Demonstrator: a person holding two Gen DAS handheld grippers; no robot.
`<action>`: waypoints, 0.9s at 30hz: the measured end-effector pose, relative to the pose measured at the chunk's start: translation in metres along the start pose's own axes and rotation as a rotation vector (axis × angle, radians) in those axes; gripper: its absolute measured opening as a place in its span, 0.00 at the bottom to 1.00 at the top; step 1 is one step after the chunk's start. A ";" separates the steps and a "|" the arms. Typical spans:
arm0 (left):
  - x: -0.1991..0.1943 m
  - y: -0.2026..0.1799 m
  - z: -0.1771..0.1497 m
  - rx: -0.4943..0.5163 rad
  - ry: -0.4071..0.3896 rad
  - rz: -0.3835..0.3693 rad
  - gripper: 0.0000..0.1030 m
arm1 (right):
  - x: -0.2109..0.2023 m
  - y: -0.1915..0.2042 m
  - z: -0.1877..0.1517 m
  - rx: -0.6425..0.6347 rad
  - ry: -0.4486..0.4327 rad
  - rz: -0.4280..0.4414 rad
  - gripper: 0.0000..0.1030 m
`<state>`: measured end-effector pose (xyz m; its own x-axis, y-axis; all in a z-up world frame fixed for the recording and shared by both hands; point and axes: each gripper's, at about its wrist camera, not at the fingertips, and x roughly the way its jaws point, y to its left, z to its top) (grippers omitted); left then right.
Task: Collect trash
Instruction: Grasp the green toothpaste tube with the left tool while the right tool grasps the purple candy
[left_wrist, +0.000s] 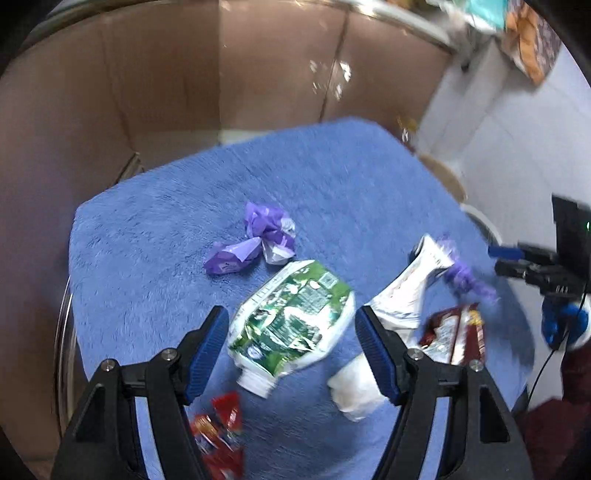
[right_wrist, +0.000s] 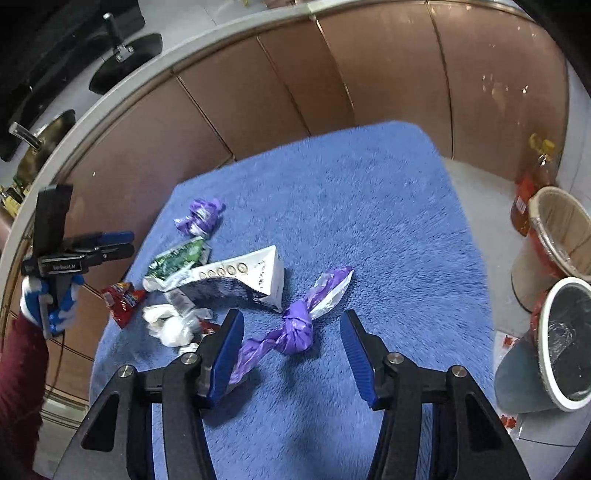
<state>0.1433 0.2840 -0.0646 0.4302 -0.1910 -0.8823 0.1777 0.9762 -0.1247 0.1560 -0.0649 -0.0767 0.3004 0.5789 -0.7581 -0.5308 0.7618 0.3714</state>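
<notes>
left gripper (left_wrist: 290, 328) jaws apart, astride green pouch (left_wrist: 291, 328) at lower centre of left wrist view, not pressing | right gripper (right_wrist: 291, 341) jaws apart over knotted purple bag (right_wrist: 295, 326) at centre of right wrist view | both likely light, crinkly, slippery film | grip pouch mid-body, bag at knot

Scattered trash lies on a blue fleece-covered surface (right_wrist: 369, 206): a crushed green-and-white bottle (left_wrist: 291, 325) on its side, cap end nearest; a flattened white carton (right_wrist: 240, 284); a knotted purple plastic bag (right_wrist: 295, 325) stretched out; a crumpled purple wrapper (right_wrist: 201, 216) farther back; red snack packets (right_wrist: 123, 299); and a wad of white tissue (right_wrist: 170, 325) beside the carton.
</notes>
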 end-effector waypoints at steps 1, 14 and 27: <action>0.008 0.001 0.005 0.030 0.032 -0.005 0.67 | 0.006 0.000 0.001 -0.001 0.016 -0.006 0.50; 0.077 0.013 0.008 0.148 0.302 -0.136 0.67 | 0.046 -0.007 0.009 -0.007 0.111 -0.008 0.50; 0.061 -0.045 -0.019 0.303 0.279 -0.082 0.19 | 0.064 -0.006 0.009 -0.015 0.129 0.010 0.27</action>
<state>0.1445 0.2309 -0.1219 0.1551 -0.1906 -0.9693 0.4714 0.8766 -0.0969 0.1860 -0.0299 -0.1224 0.1911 0.5438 -0.8172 -0.5455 0.7510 0.3722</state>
